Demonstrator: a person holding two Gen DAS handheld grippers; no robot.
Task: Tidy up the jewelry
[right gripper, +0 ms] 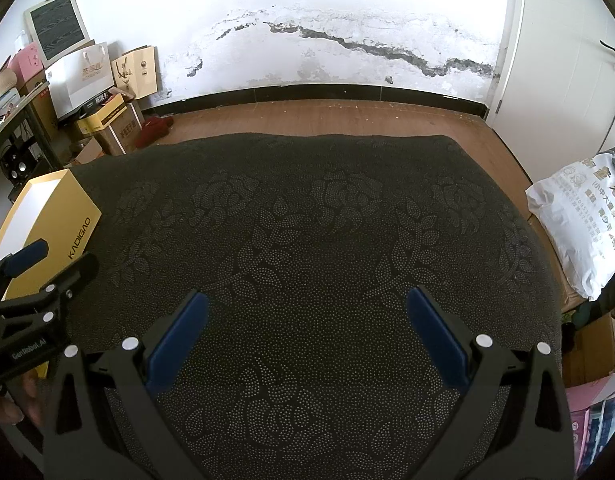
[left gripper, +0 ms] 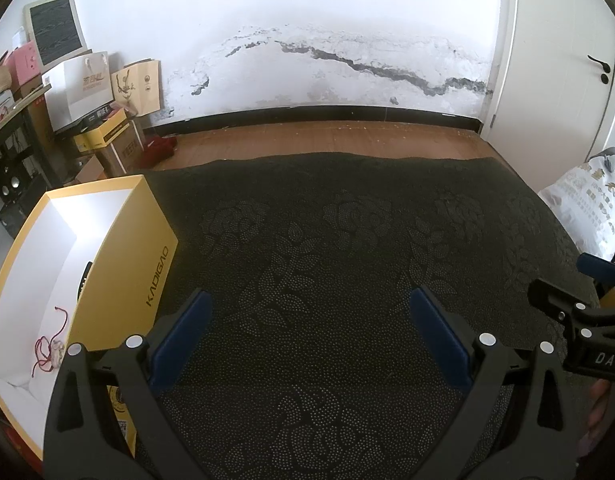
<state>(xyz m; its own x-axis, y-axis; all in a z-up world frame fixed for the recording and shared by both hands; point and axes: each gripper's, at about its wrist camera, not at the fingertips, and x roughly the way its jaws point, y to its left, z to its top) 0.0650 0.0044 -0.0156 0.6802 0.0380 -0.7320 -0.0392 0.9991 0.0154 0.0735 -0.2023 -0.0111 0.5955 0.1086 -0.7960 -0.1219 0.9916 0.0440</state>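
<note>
An open yellow box (left gripper: 123,256) with a white inside stands at the left of the dark patterned tablecloth (left gripper: 327,240). A red-cord piece of jewelry (left gripper: 47,344) lies on the box's floor, with a dark item (left gripper: 84,278) against its inner wall. My left gripper (left gripper: 307,300) is open and empty over the cloth, just right of the box. My right gripper (right gripper: 307,304) is open and empty over the cloth's middle. The box also shows in the right wrist view (right gripper: 63,216), behind the left gripper (right gripper: 43,268). The right gripper shows at the left wrist view's right edge (left gripper: 575,288).
A white printed bag (right gripper: 579,216) sits at the table's right edge. Boxes and paper bags (left gripper: 95,92) are stacked by the wall at the far left, next to a shelf. A white door (left gripper: 563,60) stands at the right. Wood floor lies beyond the table.
</note>
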